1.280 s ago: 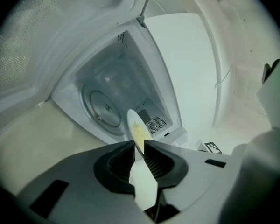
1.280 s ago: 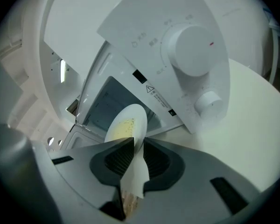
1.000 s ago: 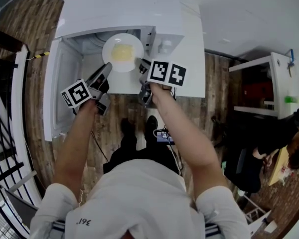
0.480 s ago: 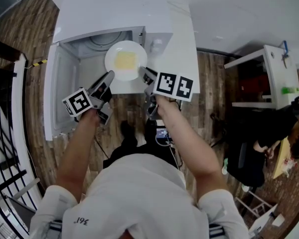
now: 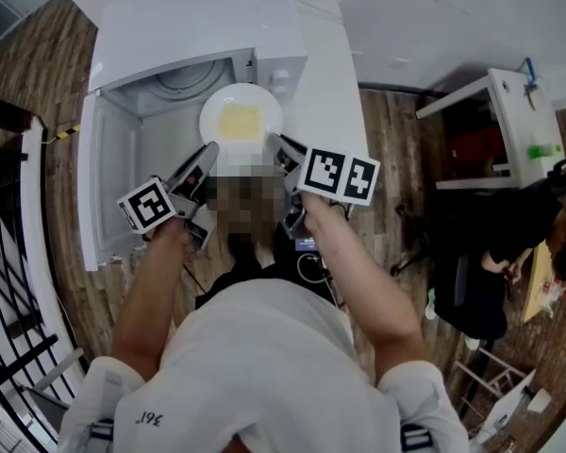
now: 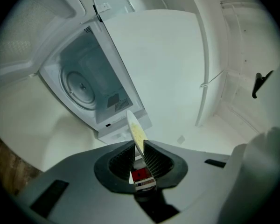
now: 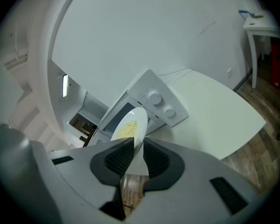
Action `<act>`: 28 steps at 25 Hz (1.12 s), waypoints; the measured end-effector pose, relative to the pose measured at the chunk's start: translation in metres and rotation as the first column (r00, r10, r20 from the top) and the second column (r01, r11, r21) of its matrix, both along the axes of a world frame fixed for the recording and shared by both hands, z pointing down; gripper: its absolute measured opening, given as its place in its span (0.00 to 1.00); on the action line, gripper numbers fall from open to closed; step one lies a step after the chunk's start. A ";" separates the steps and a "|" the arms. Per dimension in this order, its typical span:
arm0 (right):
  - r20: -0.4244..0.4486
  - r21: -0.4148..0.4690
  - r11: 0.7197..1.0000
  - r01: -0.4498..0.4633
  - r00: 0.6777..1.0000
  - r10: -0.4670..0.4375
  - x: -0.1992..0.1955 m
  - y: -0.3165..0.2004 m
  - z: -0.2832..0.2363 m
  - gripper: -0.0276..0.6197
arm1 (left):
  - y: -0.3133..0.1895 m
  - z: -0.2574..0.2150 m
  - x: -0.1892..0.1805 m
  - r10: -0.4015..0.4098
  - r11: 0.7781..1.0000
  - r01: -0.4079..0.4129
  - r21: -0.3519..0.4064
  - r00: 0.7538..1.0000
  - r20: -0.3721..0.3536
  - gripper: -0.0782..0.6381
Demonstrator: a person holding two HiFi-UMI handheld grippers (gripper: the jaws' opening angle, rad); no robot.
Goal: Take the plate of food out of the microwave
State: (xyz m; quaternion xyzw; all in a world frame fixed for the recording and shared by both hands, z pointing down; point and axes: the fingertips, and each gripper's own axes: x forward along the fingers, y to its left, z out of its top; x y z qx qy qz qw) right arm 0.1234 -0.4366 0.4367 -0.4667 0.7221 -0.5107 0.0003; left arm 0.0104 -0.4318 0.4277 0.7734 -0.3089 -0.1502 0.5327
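A white plate [image 5: 241, 121] with yellow food hangs just in front of the open microwave [image 5: 184, 45], outside its cavity. My left gripper [image 5: 206, 151] is shut on the plate's left rim, and my right gripper [image 5: 276, 145] is shut on the right rim. In the left gripper view the plate [image 6: 136, 132] shows edge-on, pinched between the ribbed pads of the left gripper [image 6: 138, 149], with the bare turntable [image 6: 79, 87] behind. In the right gripper view the plate [image 7: 130, 127] is clamped by the right gripper [image 7: 136, 149], below the microwave's two knobs [image 7: 161, 105].
The microwave door [image 5: 108, 187] stands swung open at the left. A black railing [image 5: 9, 253] runs along the far left. At the right stand a white table [image 5: 505, 130] and a seated person [image 5: 557, 253]. The floor is wood.
The plate has come out of the microwave cavity toward me, carried by both grippers, which have drawn back and risen. The turntable now shows bare behind it.
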 end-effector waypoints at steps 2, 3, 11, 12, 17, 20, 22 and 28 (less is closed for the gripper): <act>0.003 0.003 1.000 -0.008 1.000 0.008 0.004 0.005 -0.004 0.14 | 0.003 -0.005 0.003 0.012 1.000 -0.012 0.006 1.000 0.005 0.19; 0.003 0.006 1.000 -0.011 1.000 0.011 0.006 0.006 -0.006 0.14 | 0.004 -0.006 0.004 0.018 1.000 -0.018 0.013 1.000 0.024 0.19; 0.011 0.016 0.999 -0.035 0.999 0.035 0.024 0.028 -0.017 0.14 | 0.023 -0.024 0.025 0.066 0.997 -0.066 0.042 0.998 0.009 0.19; 0.015 0.015 0.999 -0.039 0.999 0.039 0.026 0.031 -0.018 0.14 | 0.025 -0.026 0.027 0.072 0.996 -0.072 0.045 0.997 0.009 0.19; 0.031 0.022 0.998 -0.058 0.998 0.057 0.037 0.042 -0.026 0.14 | 0.035 -0.035 0.037 0.097 0.994 -0.097 0.056 0.995 0.004 0.19; 0.034 0.035 0.997 -0.065 0.997 0.064 0.042 0.047 -0.034 0.14 | 0.040 -0.040 0.042 0.108 0.992 -0.108 0.062 0.994 0.005 0.19; 0.033 0.044 0.997 -0.068 0.997 0.066 0.045 0.050 -0.039 0.14 | 0.043 -0.044 0.045 0.113 0.991 -0.113 0.066 0.994 0.001 0.19; 0.041 0.070 0.994 -0.080 0.996 0.078 0.054 0.059 -0.053 0.14 | 0.051 -0.057 0.054 0.141 0.986 -0.140 0.087 0.990 -0.004 0.19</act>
